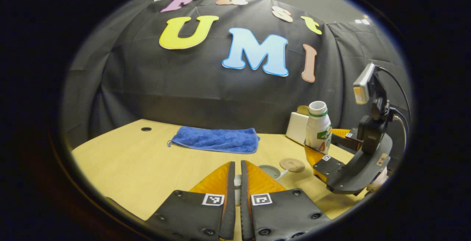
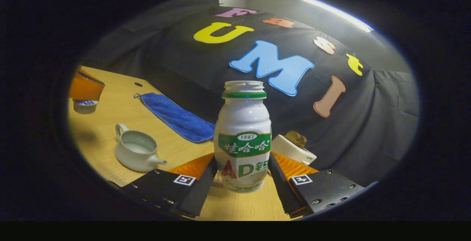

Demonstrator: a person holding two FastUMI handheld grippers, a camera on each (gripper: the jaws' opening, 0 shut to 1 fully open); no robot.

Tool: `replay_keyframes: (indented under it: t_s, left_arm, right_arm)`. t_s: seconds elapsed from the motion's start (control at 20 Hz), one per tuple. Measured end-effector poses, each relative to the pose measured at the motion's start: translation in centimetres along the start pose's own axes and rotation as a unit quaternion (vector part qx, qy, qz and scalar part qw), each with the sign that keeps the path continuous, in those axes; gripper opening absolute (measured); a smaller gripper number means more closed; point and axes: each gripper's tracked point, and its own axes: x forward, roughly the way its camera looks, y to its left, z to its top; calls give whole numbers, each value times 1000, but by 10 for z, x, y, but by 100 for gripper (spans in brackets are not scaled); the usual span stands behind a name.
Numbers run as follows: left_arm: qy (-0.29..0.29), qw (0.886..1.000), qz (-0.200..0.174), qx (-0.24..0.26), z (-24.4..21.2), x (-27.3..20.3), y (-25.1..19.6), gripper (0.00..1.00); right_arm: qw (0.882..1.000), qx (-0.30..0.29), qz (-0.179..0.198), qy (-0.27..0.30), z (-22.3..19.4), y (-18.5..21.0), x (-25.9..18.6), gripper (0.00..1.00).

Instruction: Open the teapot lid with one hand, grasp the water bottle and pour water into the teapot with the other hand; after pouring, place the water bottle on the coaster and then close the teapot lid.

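— What sits closest to the lens?

— In the left gripper view, the left gripper. Its ribbed fingers are pinched nearly together on a pale sliver, the teapot lid. The right gripper view confirms it: the lid hangs clamped under that gripper, raised above and behind the teapot.

— And the teapot itself?

— It is a squat, glazed, pale ceramic pot with a loop handle and a short spout. It stands uncovered on the table. The inside looks pale and glossy, but I cannot tell whether there is water in it.

— What is the surface like?

— It is a light wood-grain tabletop with a small dark round hole far behind the teapot. Black creased cloth walls the booth behind it.

— Where is the water bottle?

— The water bottle is beside the teapot, on its spout side, gripped at its lower body. The right gripper presses on it from both flanks. The bottle is white plastic with a green neck ring and a printed band, and it is uncapped and upright. The left gripper view shows it held off the table in that gripper.

— What else is near the teapot?

— A round, cork-like coaster lies flat just beside it. A fluffy blue towel lies folded behind it. A white boxy holder stands beyond the coaster with something brown in its top.
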Motion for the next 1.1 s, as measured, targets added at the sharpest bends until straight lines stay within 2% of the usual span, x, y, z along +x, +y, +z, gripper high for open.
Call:
replay_keyframes:
  t_s: [0.5,0.6,0.7,1.1]
  left_arm:
    - [-13,999,-20,45,13,51,-44,17]
    - [-15,998,-21,52,9,63,-47,13]
    - [-14,998,-22,53,4,72,-51,17]
    - [-1,998,-30,58,-13,86,-60,16]
  right_arm:
    - [995,98,-23,0,-14,-40,-3,79]
    - [994,111,-26,3,-17,-45,-4,79]
    - [993,118,-31,2,-17,-50,-5,79]
    - [991,133,-32,9,-21,-54,-4,79]
